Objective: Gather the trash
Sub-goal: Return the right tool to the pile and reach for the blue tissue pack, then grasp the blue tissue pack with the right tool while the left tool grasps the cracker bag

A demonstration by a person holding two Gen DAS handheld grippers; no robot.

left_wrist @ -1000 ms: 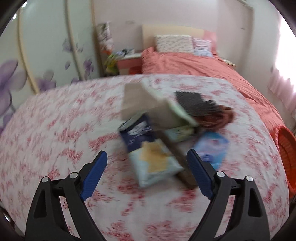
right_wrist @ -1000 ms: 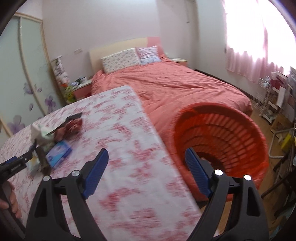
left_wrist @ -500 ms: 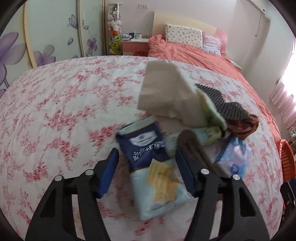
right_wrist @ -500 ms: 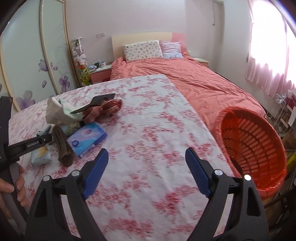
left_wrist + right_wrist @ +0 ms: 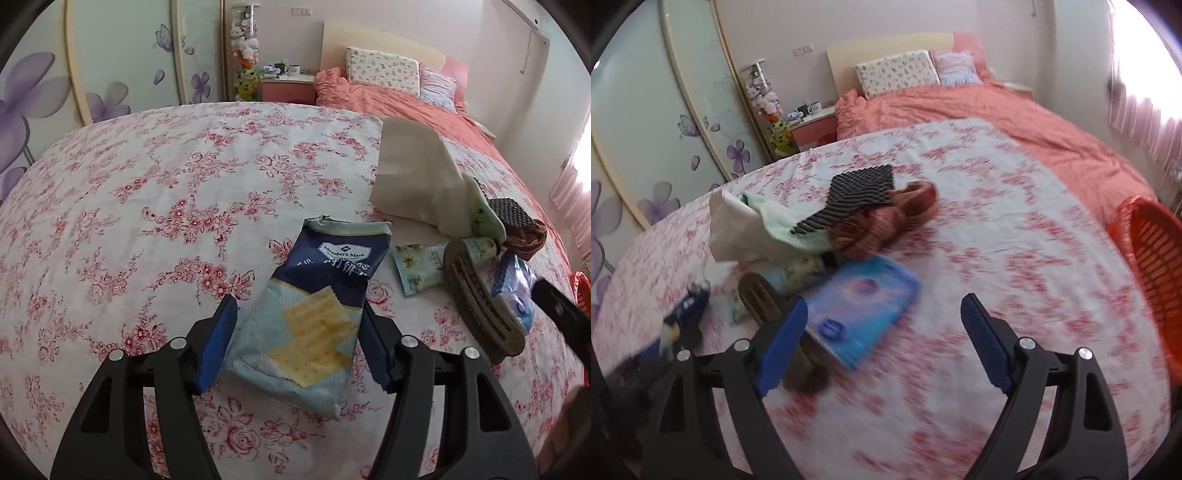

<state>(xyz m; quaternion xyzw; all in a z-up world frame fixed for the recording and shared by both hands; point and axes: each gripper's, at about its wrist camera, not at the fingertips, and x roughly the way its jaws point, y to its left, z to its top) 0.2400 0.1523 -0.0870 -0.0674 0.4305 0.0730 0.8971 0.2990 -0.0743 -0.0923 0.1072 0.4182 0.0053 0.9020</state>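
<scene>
A blue cracker bag (image 5: 314,325) lies on the flowered bedspread (image 5: 166,206). My left gripper (image 5: 297,302) is down over it, one blue finger along each long side; I see no squeeze on the wrapper. In the right wrist view my right gripper (image 5: 882,299) hangs open over the bedspread (image 5: 1015,258), with a light blue pack (image 5: 864,306) just ahead of its left finger. Behind the pack is a pile: a beige paper bag (image 5: 735,229), a black mesh sheet (image 5: 857,192) and a brown cloth (image 5: 886,221). The orange basket (image 5: 1148,266) stands off the bed's right edge.
A brown slotted wooden piece (image 5: 480,306) and a green flowered tube (image 5: 424,264) lie right of the cracker bag. Beyond the bedspread is a bed with a salmon quilt (image 5: 960,107) and pillows. A wardrobe with purple flowers (image 5: 110,66) and a nightstand (image 5: 288,86) stand at the back left.
My left gripper's jaws narrowed, then it moved forward until the cracker bag lay between its fingers. My right gripper swung left, away from the orange basket and toward the pile.
</scene>
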